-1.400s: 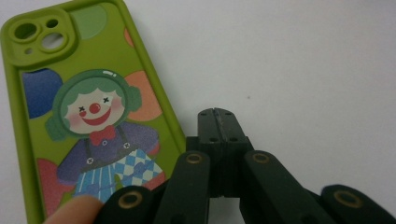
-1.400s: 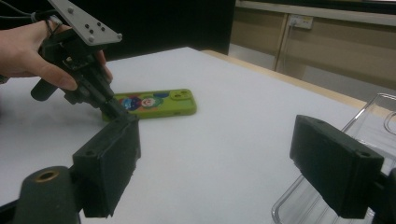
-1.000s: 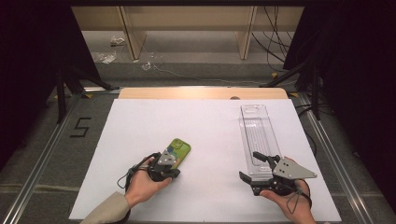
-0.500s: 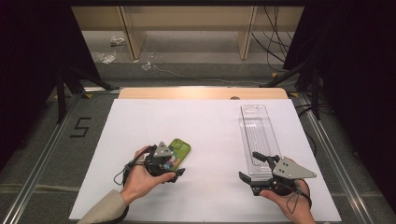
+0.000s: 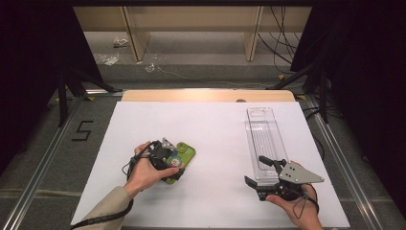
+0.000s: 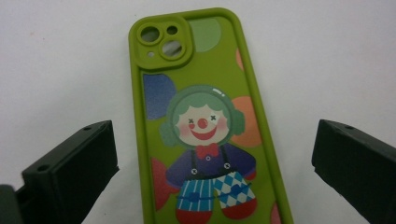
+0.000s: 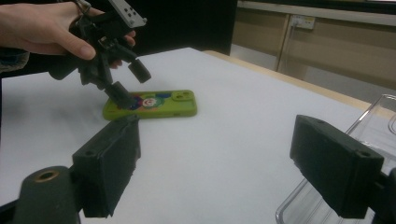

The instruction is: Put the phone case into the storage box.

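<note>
A: Left tool [image 5: 165, 160] — state? 
B: Jaws spread wide, nothing between them. Poised over the green phone case [image 5: 181, 157], angled down; from the left gripper view, one jaw off each long side of the case, neither touching.

A: Case position? 
B: Flat on the white desk [image 5: 215, 139], left of centre, toward the near edge. Printed back up, camera cut-out end pointing to the far edge.

A: Reason for that pose? 
B: Probably lined up to pinch the case across its width; the spread clears both raised rims. A judgement, not observed.

A: Right tool [image 5: 262, 176]? 
B: Parted wide as well, empty. Held low near the near right corner, just short of the near end of the clear plastic tray [image 5: 263, 139]. Looks like waiting, or readying to steady the tray.

A: Tray layout? 
B: Long, transparent, running from near edge toward far edge on the right half of the desk, well apart from the case. Empty as far as visible. Possibly the packaging meant for the case.

A: Brands, labels, writing? 
B: No lettering on the case; only a cartoon clown print with green hair, red nose, bow tie, chequered trousers, coloured balloons. A "5" [image 5: 82, 130] marked on the floor off the left edge of the desk. Nothing legible on the tray.
</note>
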`<act>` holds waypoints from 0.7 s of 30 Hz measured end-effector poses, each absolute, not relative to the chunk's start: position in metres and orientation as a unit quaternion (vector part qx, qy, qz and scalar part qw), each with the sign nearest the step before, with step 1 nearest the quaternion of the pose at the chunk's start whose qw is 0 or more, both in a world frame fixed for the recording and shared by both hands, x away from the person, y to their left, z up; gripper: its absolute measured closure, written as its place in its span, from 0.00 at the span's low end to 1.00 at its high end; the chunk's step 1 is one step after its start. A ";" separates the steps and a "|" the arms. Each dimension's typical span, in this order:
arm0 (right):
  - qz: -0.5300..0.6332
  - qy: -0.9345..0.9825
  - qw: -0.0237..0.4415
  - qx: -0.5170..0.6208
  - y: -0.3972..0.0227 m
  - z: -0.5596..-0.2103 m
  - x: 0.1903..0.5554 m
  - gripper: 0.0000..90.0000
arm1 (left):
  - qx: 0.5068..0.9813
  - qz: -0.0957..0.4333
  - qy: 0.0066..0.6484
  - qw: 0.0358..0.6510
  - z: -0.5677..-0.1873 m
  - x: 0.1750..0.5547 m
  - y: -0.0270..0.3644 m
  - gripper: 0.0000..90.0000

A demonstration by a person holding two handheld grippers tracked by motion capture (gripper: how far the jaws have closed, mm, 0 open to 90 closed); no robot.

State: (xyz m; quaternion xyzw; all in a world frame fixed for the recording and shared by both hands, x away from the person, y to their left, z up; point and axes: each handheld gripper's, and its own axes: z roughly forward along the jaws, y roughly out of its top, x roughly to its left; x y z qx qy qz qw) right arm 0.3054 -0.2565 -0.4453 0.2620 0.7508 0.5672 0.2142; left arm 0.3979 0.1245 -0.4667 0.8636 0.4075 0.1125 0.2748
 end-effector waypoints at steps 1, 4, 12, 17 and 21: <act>0.567 0.751 0.214 0.263 -0.257 -0.445 0.305 0.19 | 0.865 0.111 0.408 0.272 -0.467 0.399 0.124 0.00; 0.567 0.751 0.212 0.263 -0.257 -0.446 0.306 0.19 | 0.869 0.100 0.411 0.256 -0.469 0.403 0.123 0.00; 0.567 0.751 0.212 0.263 -0.256 -0.446 0.306 0.19 | 0.872 0.081 0.421 0.236 -0.472 0.408 0.123 0.01; 0.566 0.751 0.213 0.264 -0.257 -0.445 0.306 0.19 | 0.877 0.074 0.421 0.221 -0.473 0.409 0.123 0.04; 0.567 0.751 0.213 0.263 -0.257 -0.446 0.306 0.19 | 0.878 0.073 0.421 0.216 -0.475 0.408 0.121 0.05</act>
